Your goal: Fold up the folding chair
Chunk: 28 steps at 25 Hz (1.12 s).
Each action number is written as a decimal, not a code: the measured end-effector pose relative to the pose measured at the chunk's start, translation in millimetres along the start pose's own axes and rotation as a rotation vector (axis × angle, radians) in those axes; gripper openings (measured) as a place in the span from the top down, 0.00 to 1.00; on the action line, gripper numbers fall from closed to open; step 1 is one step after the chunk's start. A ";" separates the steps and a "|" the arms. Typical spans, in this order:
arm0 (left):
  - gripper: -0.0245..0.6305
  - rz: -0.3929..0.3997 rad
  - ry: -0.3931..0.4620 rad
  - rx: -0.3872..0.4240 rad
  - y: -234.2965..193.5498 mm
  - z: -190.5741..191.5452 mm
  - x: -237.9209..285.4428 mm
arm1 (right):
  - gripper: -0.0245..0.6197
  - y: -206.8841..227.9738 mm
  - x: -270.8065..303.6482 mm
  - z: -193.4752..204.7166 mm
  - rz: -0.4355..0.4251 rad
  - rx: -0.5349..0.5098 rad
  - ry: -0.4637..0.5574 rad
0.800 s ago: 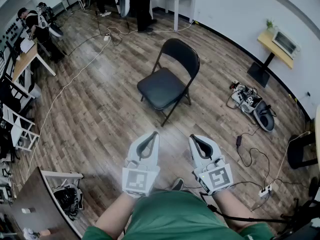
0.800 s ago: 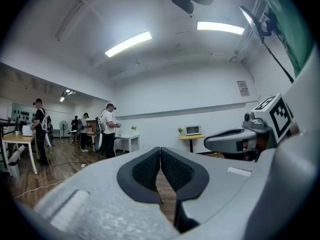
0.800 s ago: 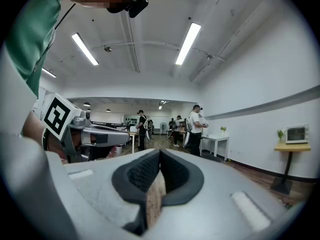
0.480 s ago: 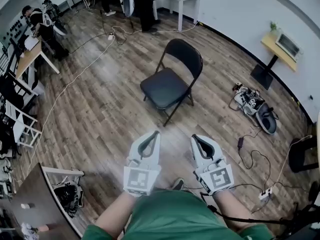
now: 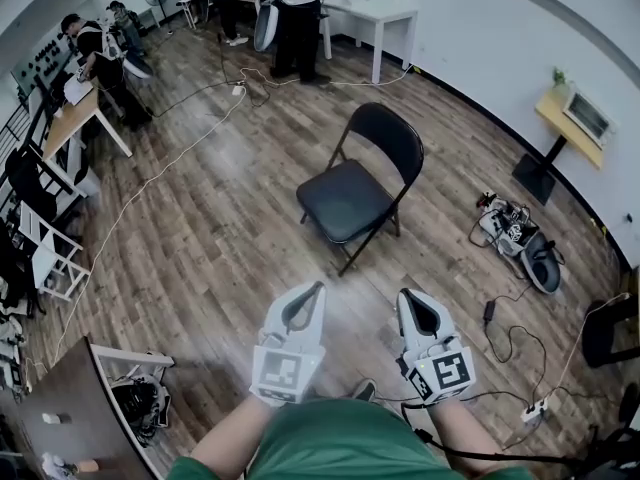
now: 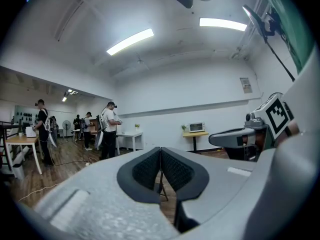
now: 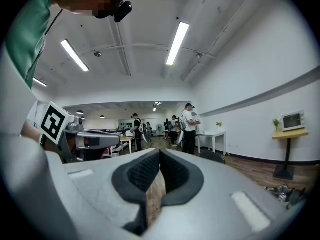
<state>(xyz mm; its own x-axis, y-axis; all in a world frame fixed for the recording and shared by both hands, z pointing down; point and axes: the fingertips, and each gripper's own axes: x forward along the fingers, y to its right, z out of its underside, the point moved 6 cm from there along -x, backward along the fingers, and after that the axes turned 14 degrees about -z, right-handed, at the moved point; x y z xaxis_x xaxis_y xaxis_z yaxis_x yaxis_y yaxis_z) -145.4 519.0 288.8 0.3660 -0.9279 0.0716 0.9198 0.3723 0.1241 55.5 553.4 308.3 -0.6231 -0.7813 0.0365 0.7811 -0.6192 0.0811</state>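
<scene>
- The person wears a green shirt [image 5: 340,443].
- The left gripper [image 5: 317,290] and the right gripper [image 5: 409,295] are light grey.
- Both have black pads [image 6: 176,170] with tiny bumps.
- The left cube [image 5: 281,371] and the right cube [image 5: 447,372] carry black and white squares.
- A thin black cable [image 5: 480,456] crosses the shirt's right edge.

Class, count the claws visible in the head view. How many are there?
2. The left claw is low, left of centre; the right claw is beside it. Both are shut, short of the chair.

No words or numbers can be read anywhere; the little sign [image 6: 245,85] above the yellow table [image 6: 196,133] is too blurry.
</scene>
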 end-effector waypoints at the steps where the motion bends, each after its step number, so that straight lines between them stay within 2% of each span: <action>1: 0.94 0.000 0.002 -0.004 -10.2 1.0 2.7 | 0.96 -0.7 6.9 -0.6 0.010 -0.001 -0.004; 8: 0.94 0.035 0.009 -0.049 -84.8 14.1 29.4 | 0.96 -7.1 62.9 -9.0 0.095 -0.027 -0.037; 15: 0.94 0.089 -0.041 -0.133 -139.4 48.1 65.7 | 0.96 -13.7 108.4 -22.6 0.130 -0.219 -0.137; 19: 0.94 0.101 -0.070 -0.150 -141.2 56.2 83.5 | 0.96 5.9 115.2 -21.3 0.139 -0.265 -0.203; 23: 0.94 0.070 -0.089 -0.143 -135.1 61.3 111.8 | 0.96 48.2 124.2 -13.1 0.136 -0.251 -0.220; 26: 0.94 0.035 -0.102 -0.129 -123.8 58.9 135.8 | 0.96 85.1 130.7 -13.2 0.106 -0.239 -0.202; 28: 0.94 0.010 -0.113 -0.121 -108.7 57.2 153.2 | 0.96 110.8 131.3 -13.4 0.054 -0.233 -0.199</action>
<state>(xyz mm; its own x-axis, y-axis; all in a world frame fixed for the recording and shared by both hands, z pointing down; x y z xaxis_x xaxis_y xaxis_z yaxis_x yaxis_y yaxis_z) -197.4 337.5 342.8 0.3629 -0.9135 0.1840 0.9291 0.3698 0.0034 60.8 381.2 308.7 -0.5579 -0.7972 0.2308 0.7875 -0.5962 -0.1561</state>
